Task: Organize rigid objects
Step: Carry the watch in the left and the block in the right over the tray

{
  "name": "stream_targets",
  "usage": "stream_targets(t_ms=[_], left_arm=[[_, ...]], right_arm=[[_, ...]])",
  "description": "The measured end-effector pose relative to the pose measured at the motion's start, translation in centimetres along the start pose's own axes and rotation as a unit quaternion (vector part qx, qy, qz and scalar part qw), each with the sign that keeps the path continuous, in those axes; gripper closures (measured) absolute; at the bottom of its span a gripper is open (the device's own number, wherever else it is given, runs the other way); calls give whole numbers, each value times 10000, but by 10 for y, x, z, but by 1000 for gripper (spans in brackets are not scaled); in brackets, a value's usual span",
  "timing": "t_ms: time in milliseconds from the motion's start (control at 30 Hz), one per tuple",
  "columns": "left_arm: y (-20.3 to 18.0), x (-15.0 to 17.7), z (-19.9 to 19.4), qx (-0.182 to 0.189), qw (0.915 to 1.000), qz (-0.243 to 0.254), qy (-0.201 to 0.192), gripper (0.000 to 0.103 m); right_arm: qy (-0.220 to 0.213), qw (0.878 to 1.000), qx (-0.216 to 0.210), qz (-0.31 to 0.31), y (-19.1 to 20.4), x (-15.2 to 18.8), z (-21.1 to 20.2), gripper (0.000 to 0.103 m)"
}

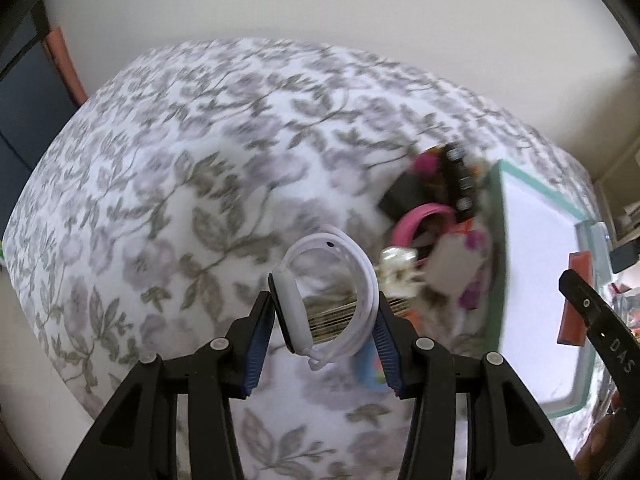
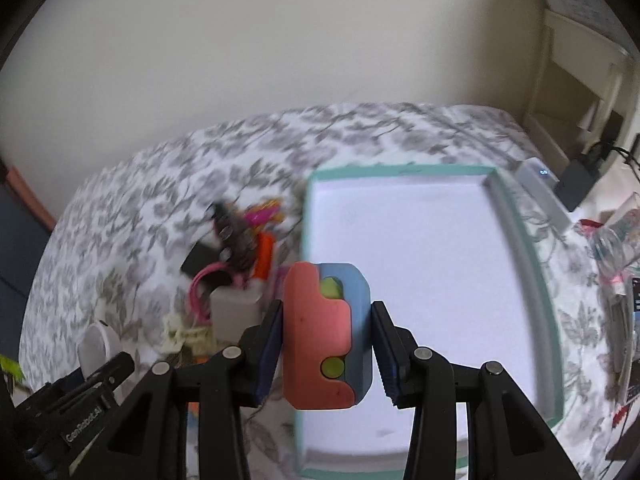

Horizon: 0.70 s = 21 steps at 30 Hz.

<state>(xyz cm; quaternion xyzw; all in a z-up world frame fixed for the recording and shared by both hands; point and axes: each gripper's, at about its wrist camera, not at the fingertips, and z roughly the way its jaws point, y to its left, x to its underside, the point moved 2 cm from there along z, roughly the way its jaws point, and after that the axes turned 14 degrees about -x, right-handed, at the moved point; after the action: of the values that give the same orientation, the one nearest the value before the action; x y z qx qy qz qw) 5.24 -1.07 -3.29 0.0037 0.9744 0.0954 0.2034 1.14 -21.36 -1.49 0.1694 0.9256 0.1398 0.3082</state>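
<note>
Watch (image 1: 328, 296), light with a springy strap, clamped across case and band in left gripper (image 1: 322, 344) jaws; stiff block (image 2: 326, 332) clamped in right gripper (image 2: 326, 344) above near-left corner of tray (image 2: 516, 216).

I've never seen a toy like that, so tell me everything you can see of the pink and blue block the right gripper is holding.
The pink and blue block looks like matte plastic or foam: a salmon-pink piece interlocked with a blue one, with two yellow-green round spots showing at the seam. It stands upright, pinched at its sides in the right gripper, held in the air in front of the empty white tray with teal rim. Nothing else touches it.
</note>
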Motion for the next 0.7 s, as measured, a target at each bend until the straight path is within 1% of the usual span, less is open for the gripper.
stream_targets(t_ms=[67, 100, 167, 233, 300, 400, 500, 700], left_arm=[[-14, -6, -9, 110, 9999, 59, -70, 53], [-22, -10, -13, 225, 9997, 92, -79, 53], [-38, -18, -17, 459, 9987, 192, -116, 53], [-56, -27, -20, 539, 9979, 314, -165, 53], [-75, -35, -22, 611, 9972, 401, -182, 53], [-100, -40, -26, 779, 9954, 507, -239, 53], [-132, -44, -29, 828, 9935, 715, -309, 53], [-177, -53, -21, 813, 9912, 978, -365, 53]], right_arm=[[-133, 9998, 71, 96, -11, -8, -7, 58], [-190, 9997, 77, 143, -17, -10, -9, 58], [-282, 9988, 217, 334, -33, -16, -13, 58], [-349, 9969, 369, 602, -51, -18, -16, 58], [-369, 9953, 394, 800, -65, -19, -16, 58], [-359, 9934, 610, 901, -85, -22, -11, 58], [-333, 9925, 713, 939, -100, -25, -5, 58], [-280, 9904, 832, 1068, -130, -34, 10, 58]])
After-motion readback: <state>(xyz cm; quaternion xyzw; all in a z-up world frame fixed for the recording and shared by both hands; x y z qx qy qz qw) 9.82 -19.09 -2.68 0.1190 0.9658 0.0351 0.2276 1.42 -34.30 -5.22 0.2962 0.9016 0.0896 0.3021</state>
